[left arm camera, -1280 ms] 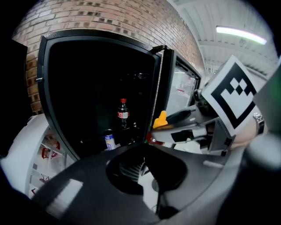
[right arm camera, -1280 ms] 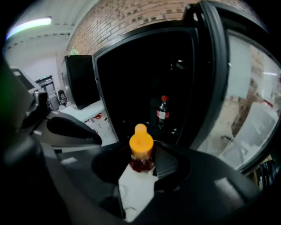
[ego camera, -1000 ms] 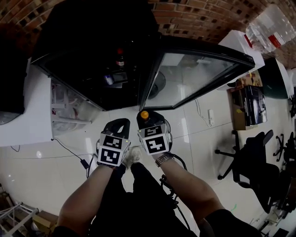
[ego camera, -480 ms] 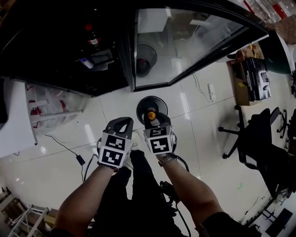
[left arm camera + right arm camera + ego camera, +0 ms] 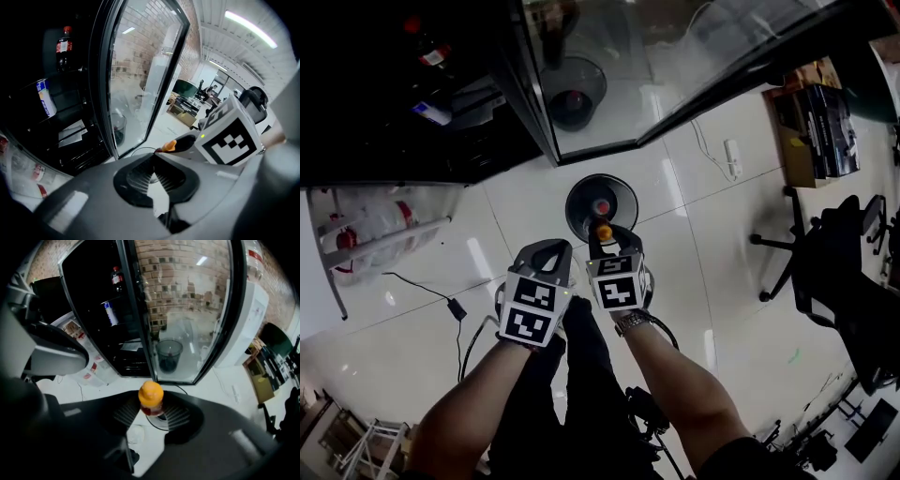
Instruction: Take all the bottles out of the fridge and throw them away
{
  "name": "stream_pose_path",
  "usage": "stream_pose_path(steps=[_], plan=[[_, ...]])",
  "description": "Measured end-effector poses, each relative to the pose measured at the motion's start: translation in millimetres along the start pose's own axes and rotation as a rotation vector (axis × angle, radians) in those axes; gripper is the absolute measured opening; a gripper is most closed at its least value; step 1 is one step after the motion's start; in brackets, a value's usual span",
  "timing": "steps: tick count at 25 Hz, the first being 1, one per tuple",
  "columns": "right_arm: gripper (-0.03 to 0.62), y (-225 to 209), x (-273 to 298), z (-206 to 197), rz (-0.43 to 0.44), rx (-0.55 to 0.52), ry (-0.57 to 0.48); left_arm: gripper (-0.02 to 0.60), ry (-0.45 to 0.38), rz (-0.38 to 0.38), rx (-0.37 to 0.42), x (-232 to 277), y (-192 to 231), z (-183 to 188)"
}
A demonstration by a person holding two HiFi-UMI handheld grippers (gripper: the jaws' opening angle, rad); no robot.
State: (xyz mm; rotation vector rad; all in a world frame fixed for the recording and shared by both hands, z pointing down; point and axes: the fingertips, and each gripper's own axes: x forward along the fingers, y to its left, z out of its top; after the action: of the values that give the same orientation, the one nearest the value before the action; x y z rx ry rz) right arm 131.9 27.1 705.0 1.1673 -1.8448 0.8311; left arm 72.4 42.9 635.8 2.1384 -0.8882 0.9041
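Two bottles show: one orange-capped plastic bottle (image 5: pixel 151 399) outside the black glass-door fridge (image 5: pixel 136 310), one dark red-labelled bottle (image 5: pixel 116 276) inside. One blue-and-white can (image 5: pixel 108 312) inside; one round black bin (image 5: pixel 579 192) before it.

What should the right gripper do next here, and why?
Probably carry the right gripper a little further over the bin before releasing: it is shut on the orange-capped bottle, which in the head view sits at the bin's near rim, not its middle.
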Motion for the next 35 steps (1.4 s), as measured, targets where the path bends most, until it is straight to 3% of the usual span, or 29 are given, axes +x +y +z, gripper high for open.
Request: stream_pose_path(steps=[8, 16, 25, 35], plan=[[0.150, -3.0, 31.5, -20.5, -0.006, 0.003, 0.029, 0.003, 0.043, -0.008, -0.010, 17.0, 1.7, -26.7], [0.132, -5.7, 33.0, -15.9, -0.021, -0.022, 0.026, 0.003, 0.044, -0.001, -0.013, 15.8, 2.9, -25.0], [0.118, -4.1, 16.0, -17.9, -0.017, -0.019, 0.023, 0.003, 0.022, 0.017, -0.020, 3.8, 1.9, -15.0], [0.118, 8.5, -25.2, 11.3, -0.007, -0.035, -0.018, 0.003, -0.019, 0.063, -0.030, -35.1, 2.4, -1.3]])
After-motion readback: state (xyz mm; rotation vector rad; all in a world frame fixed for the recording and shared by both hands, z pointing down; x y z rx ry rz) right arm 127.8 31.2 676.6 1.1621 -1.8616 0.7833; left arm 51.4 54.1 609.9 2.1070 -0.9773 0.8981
